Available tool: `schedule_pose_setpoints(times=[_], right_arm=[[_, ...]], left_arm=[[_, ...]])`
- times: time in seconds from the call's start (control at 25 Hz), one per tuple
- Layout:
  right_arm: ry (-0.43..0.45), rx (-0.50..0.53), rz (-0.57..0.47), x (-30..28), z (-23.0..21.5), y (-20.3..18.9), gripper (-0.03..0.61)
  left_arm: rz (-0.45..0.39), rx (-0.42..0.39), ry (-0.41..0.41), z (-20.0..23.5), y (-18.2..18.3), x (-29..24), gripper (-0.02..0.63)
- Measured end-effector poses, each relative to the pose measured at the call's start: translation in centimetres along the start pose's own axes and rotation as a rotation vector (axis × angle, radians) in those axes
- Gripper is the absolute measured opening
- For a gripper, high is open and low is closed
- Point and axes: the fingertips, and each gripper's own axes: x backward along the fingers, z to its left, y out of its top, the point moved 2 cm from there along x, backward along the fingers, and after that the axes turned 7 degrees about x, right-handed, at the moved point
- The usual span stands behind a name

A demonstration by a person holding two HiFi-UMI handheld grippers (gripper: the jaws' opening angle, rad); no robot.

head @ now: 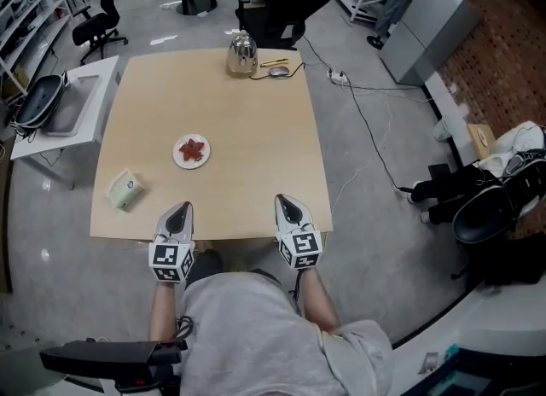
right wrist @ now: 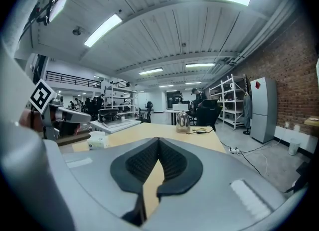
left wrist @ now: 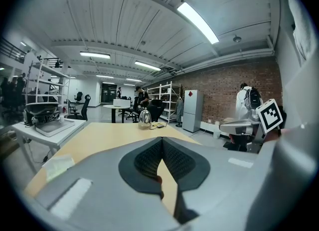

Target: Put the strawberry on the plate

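Observation:
A small white plate point(head: 177, 159) lies on the left half of the wooden table point(head: 256, 147). A red strawberry point(head: 194, 148) rests on it. My left gripper point(head: 180, 208) is at the table's near edge, just in front of the plate, shut and holding nothing. My right gripper point(head: 285, 200) is at the near edge further right, also shut and bare. In the left gripper view the jaws point(left wrist: 162, 140) meet at their tips. In the right gripper view the jaws point(right wrist: 158, 139) also meet. Neither gripper view shows the plate.
A metal kettle point(head: 241, 55) stands at the table's far edge beside a mouse point(head: 279, 71) and a cable. A pale packet point(head: 124, 189) lies near the front left corner. A white side table point(head: 72, 104) stands to the left. Cables run over the floor on the right.

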Motion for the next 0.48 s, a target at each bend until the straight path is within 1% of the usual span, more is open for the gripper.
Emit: schedule_pose_setpoints(times=[0.48], right_arm=[[0.010, -0.005, -0.002, -0.44, 0.18, -0.13, 0.006]], left_arm=[[0.004, -0.004, 0.005, 0.20, -0.14, 0.08, 0.020]])
